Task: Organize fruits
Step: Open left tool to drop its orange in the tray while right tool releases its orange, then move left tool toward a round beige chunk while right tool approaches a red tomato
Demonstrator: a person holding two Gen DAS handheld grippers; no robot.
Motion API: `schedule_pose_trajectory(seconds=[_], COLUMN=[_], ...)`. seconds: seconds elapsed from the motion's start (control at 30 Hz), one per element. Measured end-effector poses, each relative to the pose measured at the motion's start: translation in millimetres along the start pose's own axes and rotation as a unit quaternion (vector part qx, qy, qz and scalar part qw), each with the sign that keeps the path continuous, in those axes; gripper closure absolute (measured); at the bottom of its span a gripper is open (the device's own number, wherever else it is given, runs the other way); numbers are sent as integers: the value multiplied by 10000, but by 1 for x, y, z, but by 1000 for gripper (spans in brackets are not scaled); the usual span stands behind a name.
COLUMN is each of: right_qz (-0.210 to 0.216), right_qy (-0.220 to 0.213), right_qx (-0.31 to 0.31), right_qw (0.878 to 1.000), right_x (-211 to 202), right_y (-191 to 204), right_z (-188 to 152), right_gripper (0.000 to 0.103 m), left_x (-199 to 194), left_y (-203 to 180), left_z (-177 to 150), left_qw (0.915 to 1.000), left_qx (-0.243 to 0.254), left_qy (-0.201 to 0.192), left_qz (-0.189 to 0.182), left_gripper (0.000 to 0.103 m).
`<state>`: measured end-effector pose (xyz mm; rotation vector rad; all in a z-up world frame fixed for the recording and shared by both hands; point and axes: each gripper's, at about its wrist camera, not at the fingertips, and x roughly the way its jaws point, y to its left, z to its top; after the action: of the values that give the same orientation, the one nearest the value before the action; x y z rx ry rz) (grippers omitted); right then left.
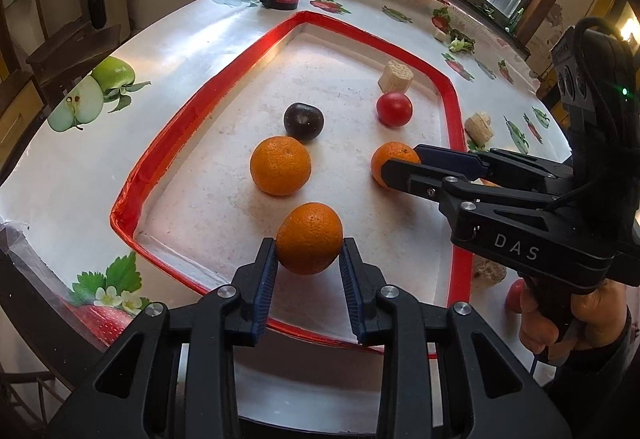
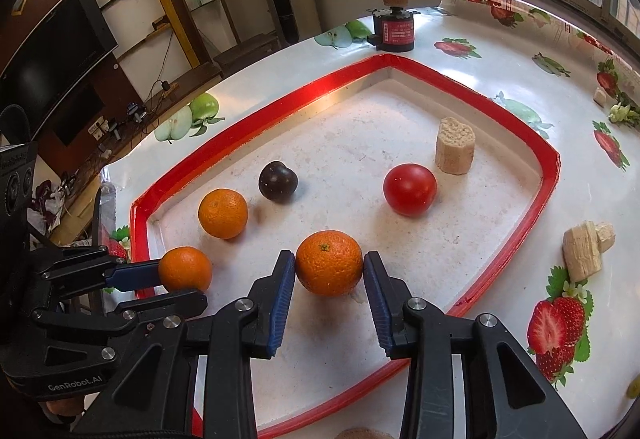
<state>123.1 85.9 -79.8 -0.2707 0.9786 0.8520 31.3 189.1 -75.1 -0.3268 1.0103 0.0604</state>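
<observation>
On fruit-print tablecloth [image 2: 280, 79]: red-rimmed white tray [image 2: 256, 127].

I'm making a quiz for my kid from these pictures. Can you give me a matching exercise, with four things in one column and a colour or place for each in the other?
1 plum
2 tomato
3 block beside the tomato
4 canister

A red
B dark purple
C outside the tray, past its far corner
D beige

Pairs: 1-B, 2-A, 3-D, 4-C
</observation>
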Motion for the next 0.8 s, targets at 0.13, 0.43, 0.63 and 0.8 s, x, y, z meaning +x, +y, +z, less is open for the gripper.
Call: schedule_pose_trajectory(seconds=[0.13, 0.43, 0.63, 0.8], right_qz=[-58, -111, -166, -294], right_qy=[-94, -499, -681, -769], right_qx=[22, 86, 292, 519], right_qw=[9999, 9987, 9971, 9953], right_x=[-7, -47, -70, -86], right_y=[-1, -6, -20, -40], right_z=[1, -5, -17, -33], right_gripper=[54, 47, 47, 47], left_x=[-1, -9, -11, -15], left_y=[-1, -8, -12, -21], left_z=[0, -1, -1, -2], left_qw=[10000, 9997, 9996, 9997], left_qx=[-17, 57, 82, 133], left_qy=[19, -76, -81, -105], left_qz=[-10, 241, 273, 177], left_gripper=[69, 48, 48, 48])
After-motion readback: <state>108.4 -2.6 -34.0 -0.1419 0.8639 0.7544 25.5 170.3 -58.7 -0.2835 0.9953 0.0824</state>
